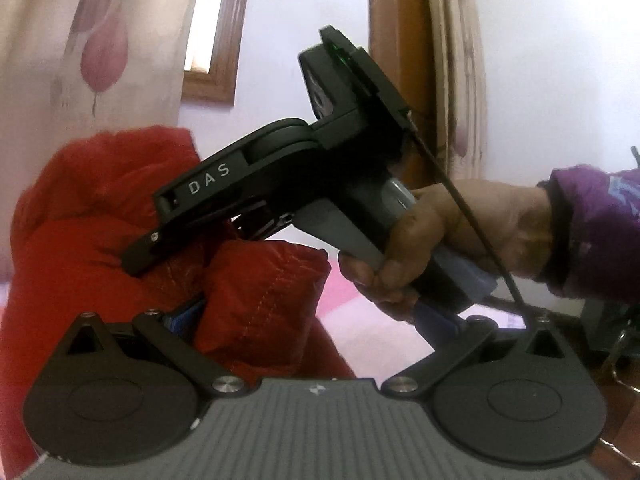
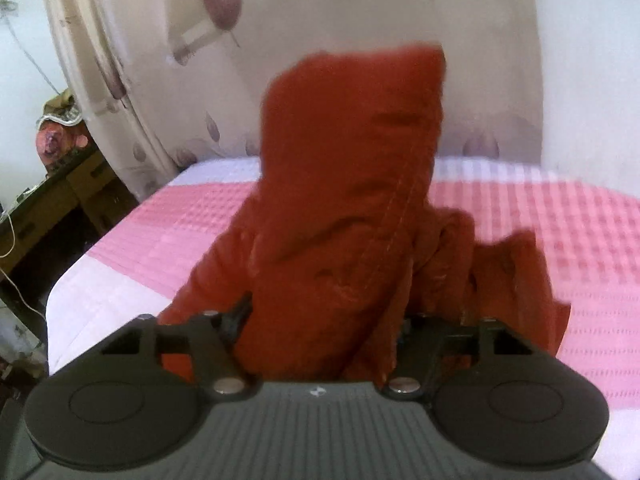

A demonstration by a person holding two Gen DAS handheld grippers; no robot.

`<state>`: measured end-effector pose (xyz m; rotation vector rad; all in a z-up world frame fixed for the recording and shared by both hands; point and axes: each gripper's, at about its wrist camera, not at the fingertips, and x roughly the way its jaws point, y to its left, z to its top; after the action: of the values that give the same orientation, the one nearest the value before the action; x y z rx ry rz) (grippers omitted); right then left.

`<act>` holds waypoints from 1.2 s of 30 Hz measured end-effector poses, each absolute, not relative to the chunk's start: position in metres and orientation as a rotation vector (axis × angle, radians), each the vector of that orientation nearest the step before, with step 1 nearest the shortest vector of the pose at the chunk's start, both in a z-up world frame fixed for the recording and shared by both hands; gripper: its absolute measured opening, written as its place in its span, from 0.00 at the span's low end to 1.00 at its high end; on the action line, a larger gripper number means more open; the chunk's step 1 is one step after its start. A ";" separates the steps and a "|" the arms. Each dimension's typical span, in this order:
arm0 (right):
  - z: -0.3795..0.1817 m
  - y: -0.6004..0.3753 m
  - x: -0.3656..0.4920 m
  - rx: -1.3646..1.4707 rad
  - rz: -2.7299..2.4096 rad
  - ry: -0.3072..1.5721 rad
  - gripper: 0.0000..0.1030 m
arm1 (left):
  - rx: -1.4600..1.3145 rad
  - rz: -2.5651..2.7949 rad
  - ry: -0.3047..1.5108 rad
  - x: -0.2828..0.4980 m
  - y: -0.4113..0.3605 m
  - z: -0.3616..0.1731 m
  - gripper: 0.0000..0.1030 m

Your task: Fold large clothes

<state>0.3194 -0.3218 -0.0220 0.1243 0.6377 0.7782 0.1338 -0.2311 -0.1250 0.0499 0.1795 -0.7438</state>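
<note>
A red padded jacket [image 1: 80, 232] is held up above the bed. In the left wrist view my left gripper [image 1: 224, 320] has its jaws closed on a quilted fold of the jacket; its fingertips are hidden in the cloth. The right gripper [image 1: 140, 256], a black tool held in a hand, bites the jacket just above it. In the right wrist view the jacket [image 2: 340, 200] stands up between the jaws of my right gripper [image 2: 320, 344], which are shut on it, fingertips buried in fabric.
A pink and white checked bedspread [image 2: 540, 240] covers the bed below. A floral curtain [image 2: 160, 40] hangs behind. A dark desk with boxes and cables [image 2: 48, 200] stands at the left. A wooden window frame [image 1: 224, 40] is behind.
</note>
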 end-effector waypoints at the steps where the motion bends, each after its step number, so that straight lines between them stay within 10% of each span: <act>1: -0.019 -0.324 0.316 0.132 0.780 0.610 0.48 | 0.038 -0.745 0.167 0.132 -0.230 -0.124 1.00; 12: -0.038 -0.409 0.313 0.367 0.768 0.488 0.36 | 0.231 -0.948 0.258 0.138 -0.292 -0.129 1.00; 26: -0.139 -0.490 0.329 0.783 0.734 0.490 0.54 | 0.319 -0.967 0.359 0.171 -0.329 -0.133 1.00; 36: 0.010 -0.453 0.284 0.154 0.681 0.226 0.56 | 0.315 -0.947 0.366 0.185 -0.332 -0.135 1.00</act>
<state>0.2843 -0.4529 0.0104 0.1545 0.2260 0.6808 0.1850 -0.3322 -0.1353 0.3153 0.3660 -0.9472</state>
